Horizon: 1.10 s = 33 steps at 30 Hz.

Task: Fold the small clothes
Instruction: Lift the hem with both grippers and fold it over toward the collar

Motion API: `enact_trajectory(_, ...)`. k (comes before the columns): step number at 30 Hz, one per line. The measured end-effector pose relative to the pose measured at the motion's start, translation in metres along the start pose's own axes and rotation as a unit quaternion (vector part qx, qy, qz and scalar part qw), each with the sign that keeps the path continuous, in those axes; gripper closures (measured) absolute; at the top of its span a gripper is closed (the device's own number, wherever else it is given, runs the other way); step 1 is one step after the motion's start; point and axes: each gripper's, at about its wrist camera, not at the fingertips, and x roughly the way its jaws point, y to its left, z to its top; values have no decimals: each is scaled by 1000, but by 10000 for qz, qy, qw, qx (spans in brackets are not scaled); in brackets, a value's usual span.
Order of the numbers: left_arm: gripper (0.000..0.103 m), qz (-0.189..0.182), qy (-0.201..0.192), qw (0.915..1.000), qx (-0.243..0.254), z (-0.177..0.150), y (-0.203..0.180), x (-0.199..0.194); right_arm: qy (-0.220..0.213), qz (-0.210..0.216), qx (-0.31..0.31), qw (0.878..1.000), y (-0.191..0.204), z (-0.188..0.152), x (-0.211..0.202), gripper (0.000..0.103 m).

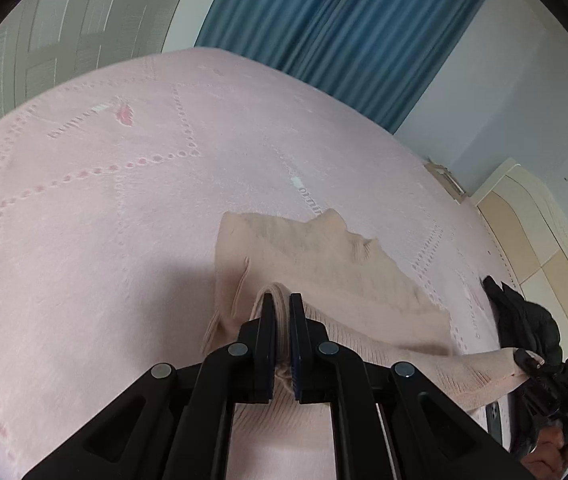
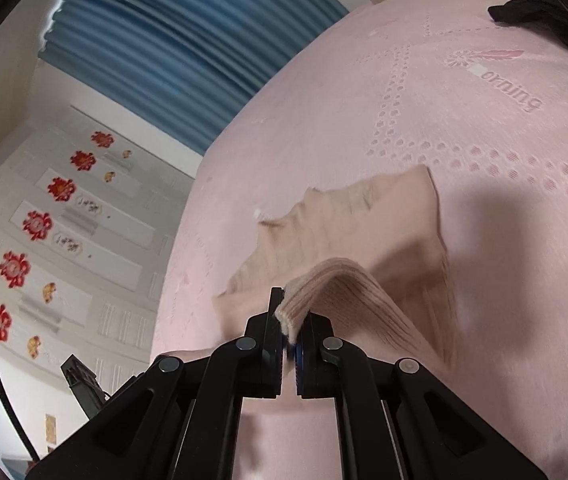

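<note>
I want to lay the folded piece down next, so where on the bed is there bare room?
Bare pink bedspread runs left of the beige knit garment, out toward the wardrobe, and beyond it toward the blue curtain. The right is crowded: black clothing lies there, and both the left gripper and right gripper pinch the garment's near edge.

The garment I'm folding is a small beige ribbed knit sweater (image 1: 324, 264), lying partly spread on the pink bed (image 1: 104, 200). Its near edge is lifted off the bed and bunched into thick ribbed folds (image 2: 324, 292), while the far part lies flat with a jagged, wrinkled outline. One sleeve (image 1: 484, 372) stretches off sideways.
</note>
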Motion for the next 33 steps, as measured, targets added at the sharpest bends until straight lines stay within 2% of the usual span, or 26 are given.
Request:
enact_trajectory(6,96,135,3,9996,251,30,-6,58,44,-43,-59,10000,-3,35,57,99)
enact_trajectory(9,96,156,126,9993,317,43,-7,81,51,-86,-167,9998,-10,50,85,99)
enact_trajectory(14,95,73,279,9980,557,62,-13,121,14,-387,-124,9992,-32,72,127,99)
enact_trajectory(15,90,70,271,9978,593,63,-14,125,51,-431,-86,9990,-37,74,133,96)
enact_trajectory(16,78,86,293,9977,610,65,-14,129,114,-437,-88,9989,-42,77,141,93)
enact_trajectory(18,67,55,328,9978,572,67,-12,133,234,-582,-182,9979,-48,82,151,87)
enact_trajectory(23,65,27,374,9978,547,58,-1,133,61,-1098,-913,9897,-49,74,145,76)
enact_trajectory(26,65,-74,572,9966,591,47,0,140,157,-1441,-1072,9836,-57,63,144,76)
enact_trajectory(30,67,107,672,9943,821,37,-5,153,234,-1633,-1112,9800,-70,57,152,76)
enact_trajectory(32,81,202,696,9932,911,36,-8,160,223,-1704,-1218,9776,-71,56,157,76)
enact_trajectory(33,95,276,678,9926,966,36,-9,162,216,-1748,-1275,9761,-70,56,159,79)
